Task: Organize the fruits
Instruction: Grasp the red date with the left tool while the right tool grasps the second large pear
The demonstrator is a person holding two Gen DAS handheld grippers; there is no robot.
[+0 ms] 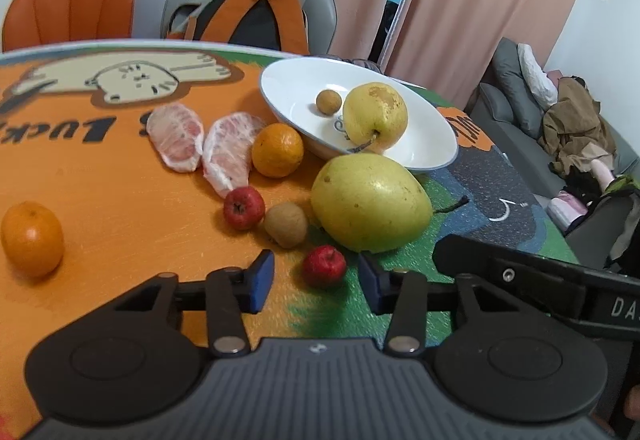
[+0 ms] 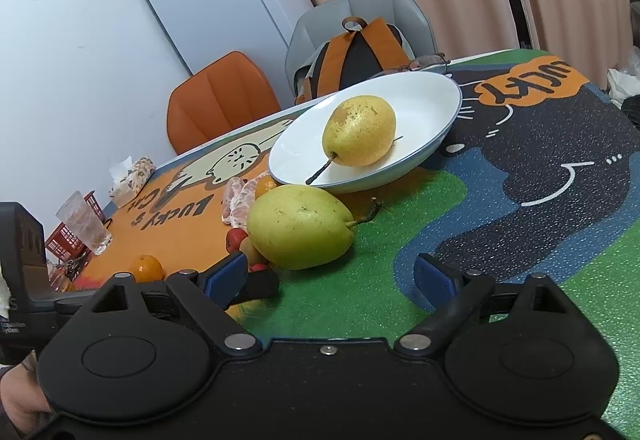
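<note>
The left claw [image 1: 316, 282] stands partly open around a small red fruit [image 1: 324, 266] on the surface [image 1: 120, 207], its blue pads [image 1: 262, 280] apparently just clear of the skin, though contact cannot be ruled out from this angle. The right claw [image 2: 332, 280] is wide and empty, aimed at the large green pear [image 2: 300, 226] lying just before the white bowl [image 2: 432, 99]. That bowl holds a yellow pear [image 2: 360, 129] and a small brown fruit [image 1: 329, 101]; two oranges [image 1: 277, 149], two peeled citrus pieces [image 1: 176, 135], another red fruit [image 1: 244, 207] and another brown fruit [image 1: 286, 224] lie loose.
</note>
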